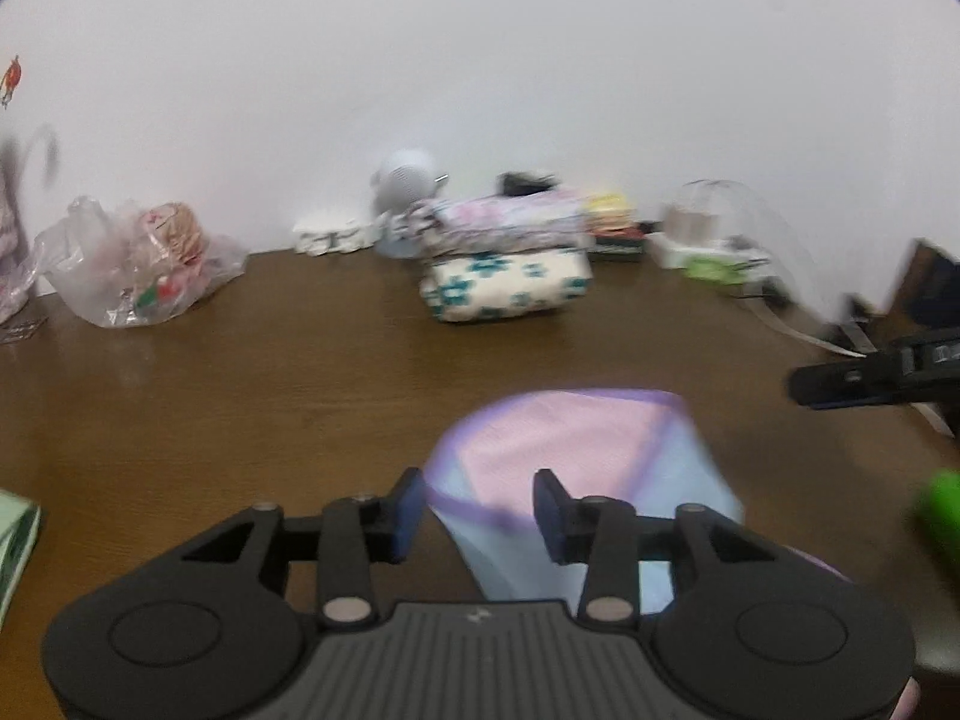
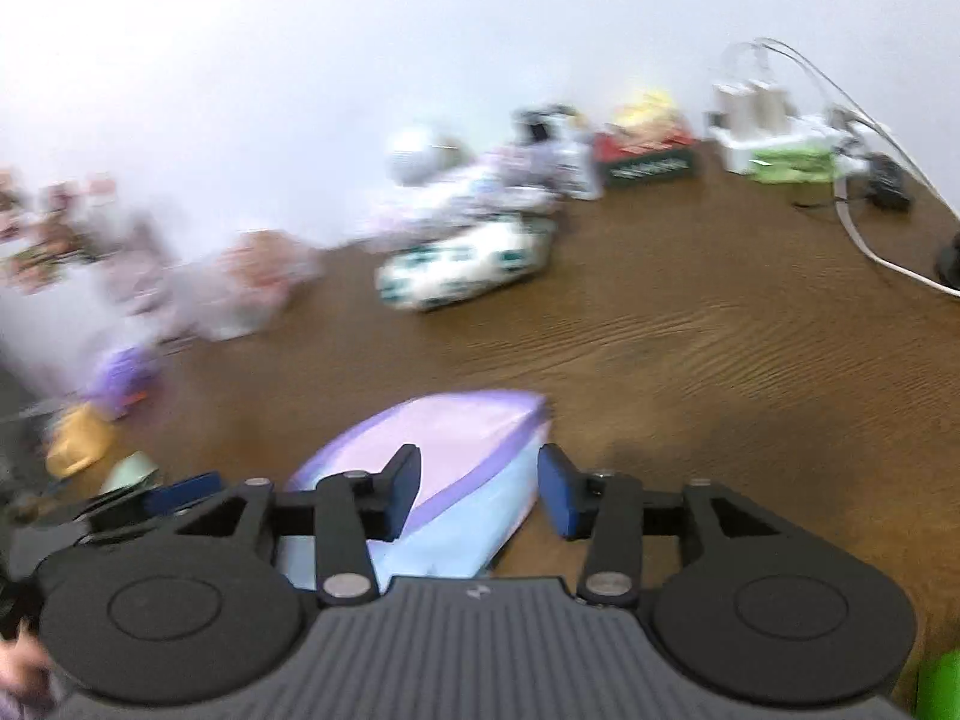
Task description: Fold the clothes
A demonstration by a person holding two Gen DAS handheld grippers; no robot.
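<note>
A folded garment (image 1: 576,450) in pink, light blue and purple lies on the brown wooden table (image 1: 270,372). In the left wrist view, my left gripper (image 1: 480,501) stands open just over its near edge, and its blue pads (image 1: 408,510) press on nothing. My right gripper (image 1: 870,372) shows at the far right edge of that view. In the right wrist view, my right gripper (image 2: 480,480) is open over the same garment (image 2: 462,444), with nothing gripped. My left gripper (image 2: 174,492) appears low on the left there. Both views are blurred.
A stack of folded clothes (image 1: 504,264) sits at the back of the table by the white wall. A plastic bag (image 1: 138,264) lies at the back left. A red box (image 2: 648,156), white chargers (image 2: 762,120) and a cable (image 2: 870,246) crowd the back right. A green object (image 1: 942,510) is near right.
</note>
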